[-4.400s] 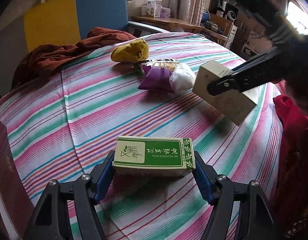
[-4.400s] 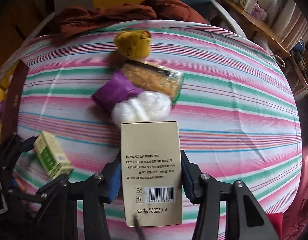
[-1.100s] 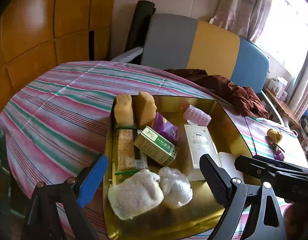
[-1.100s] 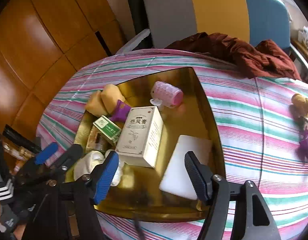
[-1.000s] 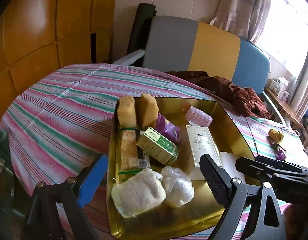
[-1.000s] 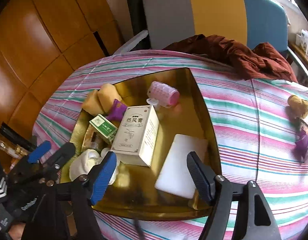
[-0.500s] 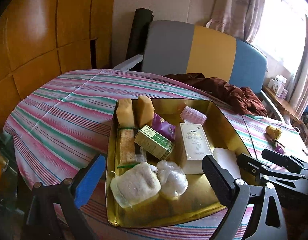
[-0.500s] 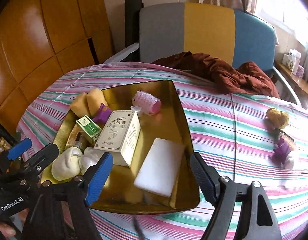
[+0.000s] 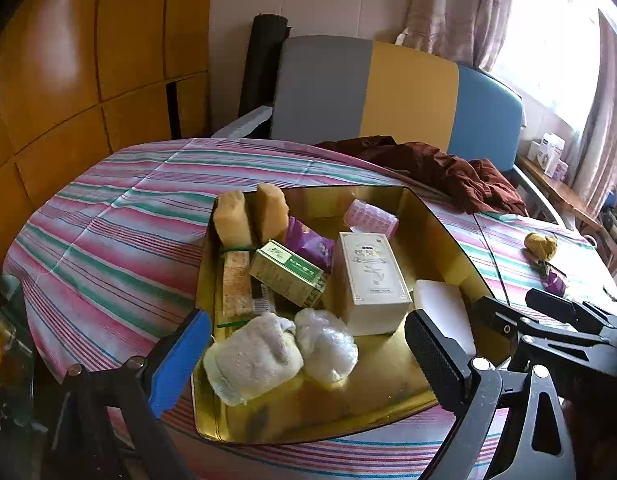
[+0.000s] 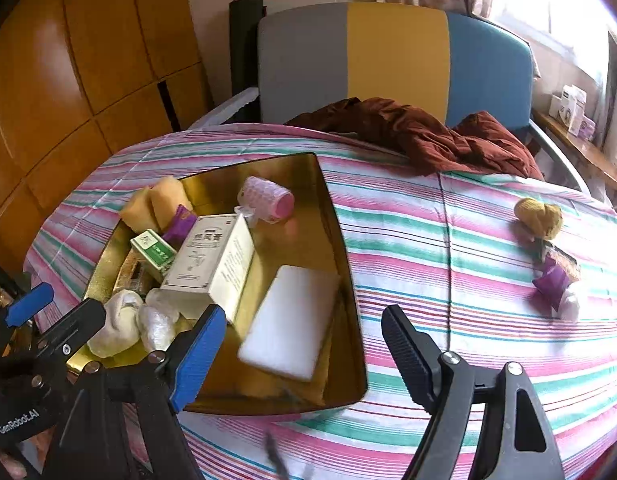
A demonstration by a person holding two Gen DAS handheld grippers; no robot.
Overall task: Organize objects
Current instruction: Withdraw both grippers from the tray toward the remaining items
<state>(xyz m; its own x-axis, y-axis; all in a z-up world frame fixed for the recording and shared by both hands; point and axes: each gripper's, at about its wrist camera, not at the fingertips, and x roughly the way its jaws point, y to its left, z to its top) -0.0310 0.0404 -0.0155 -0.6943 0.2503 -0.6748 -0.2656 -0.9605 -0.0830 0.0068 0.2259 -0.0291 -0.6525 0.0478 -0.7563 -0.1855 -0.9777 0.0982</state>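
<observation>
The right wrist view takes in the far end of the bench, where four loose things lie close together: one yellow knitted bundle, one brown packet, one purple packet and one white wad. The left wrist view shows only the bundle and the purple packet there, small.

The left view looks straight into the gold tray and lays its load out plainly: two tan sponges, one green box, one cream box, one pink roller, one purple packet, one white foam block, one white cloth and one clear-wrapped wad.

The left gripper has its jaws spread wide with nothing between them, over the tray's near edge. The right gripper hangs over the tray's near corner, its jaws opening and pinching nothing.
</observation>
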